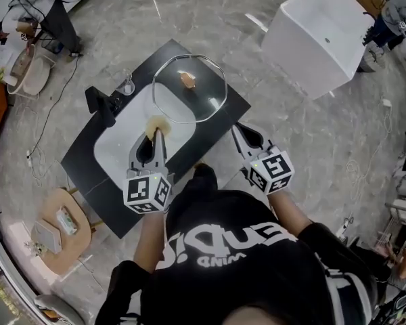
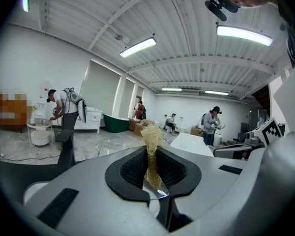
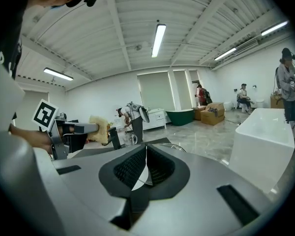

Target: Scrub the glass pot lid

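The glass pot lid with its wooden knob lies flat across the far right part of the white sink. My left gripper hovers over the sink just in front of the lid and is shut on a yellowish loofah scrubber. In the left gripper view the scrubber stands up between the pressed pads. My right gripper is shut with nothing in it, by the counter's right edge, near the lid's rim. In the right gripper view its jaws meet with nothing between them.
A black counter frames the sink, with a black faucet and a small glass bottle at its far left. A white bathtub stands far right, a round wooden side table at near left. Cables trail on the floor.
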A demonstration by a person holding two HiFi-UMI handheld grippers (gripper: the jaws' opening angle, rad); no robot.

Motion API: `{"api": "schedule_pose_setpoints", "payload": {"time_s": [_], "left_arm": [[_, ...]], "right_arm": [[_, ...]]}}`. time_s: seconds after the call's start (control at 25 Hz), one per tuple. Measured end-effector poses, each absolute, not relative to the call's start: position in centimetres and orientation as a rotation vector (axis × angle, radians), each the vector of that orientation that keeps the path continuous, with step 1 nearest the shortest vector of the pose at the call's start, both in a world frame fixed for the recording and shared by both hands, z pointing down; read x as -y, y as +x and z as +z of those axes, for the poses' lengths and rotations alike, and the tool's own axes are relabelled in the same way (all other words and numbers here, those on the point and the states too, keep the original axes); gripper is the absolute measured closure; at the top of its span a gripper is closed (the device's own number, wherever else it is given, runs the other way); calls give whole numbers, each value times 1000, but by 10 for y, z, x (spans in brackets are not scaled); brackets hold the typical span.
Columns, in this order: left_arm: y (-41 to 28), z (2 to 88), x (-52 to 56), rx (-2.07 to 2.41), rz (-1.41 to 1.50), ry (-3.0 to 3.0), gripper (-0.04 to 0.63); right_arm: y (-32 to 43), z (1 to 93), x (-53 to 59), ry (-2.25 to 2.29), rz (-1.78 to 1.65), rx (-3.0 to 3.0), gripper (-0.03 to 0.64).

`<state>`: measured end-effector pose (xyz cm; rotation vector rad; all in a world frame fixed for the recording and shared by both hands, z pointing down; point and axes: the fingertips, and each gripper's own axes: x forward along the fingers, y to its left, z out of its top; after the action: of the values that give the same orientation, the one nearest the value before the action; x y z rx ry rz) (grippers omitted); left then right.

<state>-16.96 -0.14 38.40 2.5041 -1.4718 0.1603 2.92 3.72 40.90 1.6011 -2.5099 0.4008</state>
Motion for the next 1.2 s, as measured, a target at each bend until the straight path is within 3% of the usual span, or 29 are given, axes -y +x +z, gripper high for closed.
{"api": "schedule_pose_setpoints", "payload": {"time_s": [0.76,0.8,0.88,0.96,1.2], "left_arm": [[-172,390,87,1435,161,2445,548],[-172,391,89,1447,162,2434,548],[-173,393,91,1472,163,2410,548],[-172,394,92,1496,162,2391,548],[-173,397,99,1569,155,2327,548]], "right_arm": [[1,413,68,1425,396,2528,600],[1,415,73,1406,400,2529,585],[-1,421,82,1359,420,2528,451],[-4,428,93,1310,425,2525,403],[-17,446,123,1165,402,2530,387]]}}
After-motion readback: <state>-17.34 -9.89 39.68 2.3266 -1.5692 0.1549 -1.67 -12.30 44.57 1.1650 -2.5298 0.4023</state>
